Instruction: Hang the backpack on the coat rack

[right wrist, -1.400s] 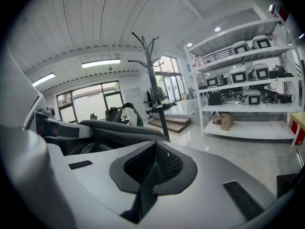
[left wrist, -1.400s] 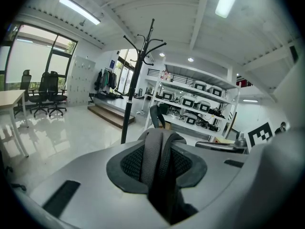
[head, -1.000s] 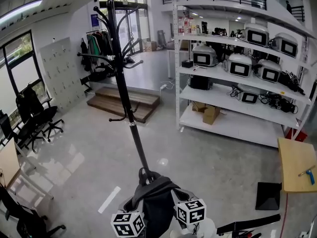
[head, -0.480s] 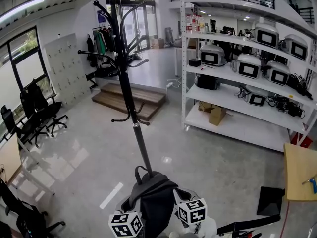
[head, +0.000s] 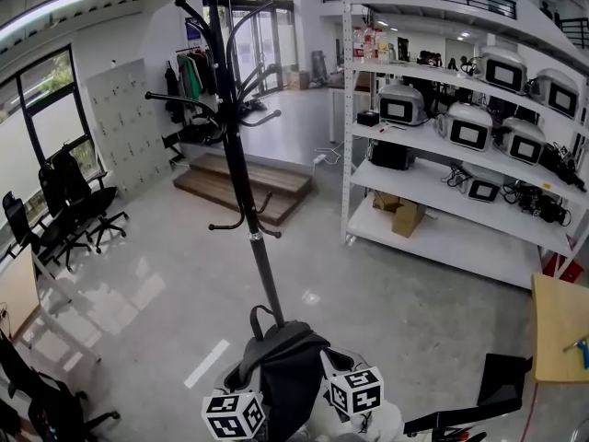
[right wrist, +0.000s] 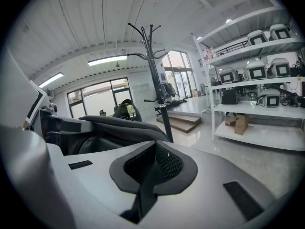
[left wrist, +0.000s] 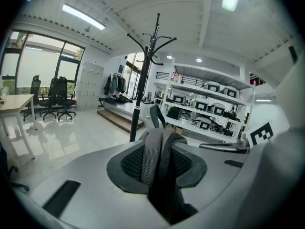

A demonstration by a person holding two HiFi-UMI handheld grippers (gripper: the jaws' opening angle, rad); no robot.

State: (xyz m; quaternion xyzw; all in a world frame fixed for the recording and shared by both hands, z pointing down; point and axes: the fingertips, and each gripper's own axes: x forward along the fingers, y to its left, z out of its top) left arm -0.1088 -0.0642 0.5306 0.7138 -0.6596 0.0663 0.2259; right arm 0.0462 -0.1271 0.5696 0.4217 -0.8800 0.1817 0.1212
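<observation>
Left gripper (left wrist: pixel 159 162) pinches a grey shoulder strap (left wrist: pixel 151 149), right gripper (right wrist: pixel 152 168) clamps a thin strap (right wrist: pixel 144 187), holding the backpack (head: pixel 287 368) low before the coat rack (head: pixel 236 159). Best bet: raise its top loop (left wrist: pixel 153 111) squarely over a hook (head: pixel 267 115).

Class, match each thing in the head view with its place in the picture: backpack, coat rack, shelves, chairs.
Things:
1. backpack
2. coat rack
3. shelves
4. chairs

Places:
A. right side
B. left side
C. bottom centre, nearest the camera
D. middle, standing upright

Pairs: 1-C, 2-D, 3-A, 4-B
</observation>
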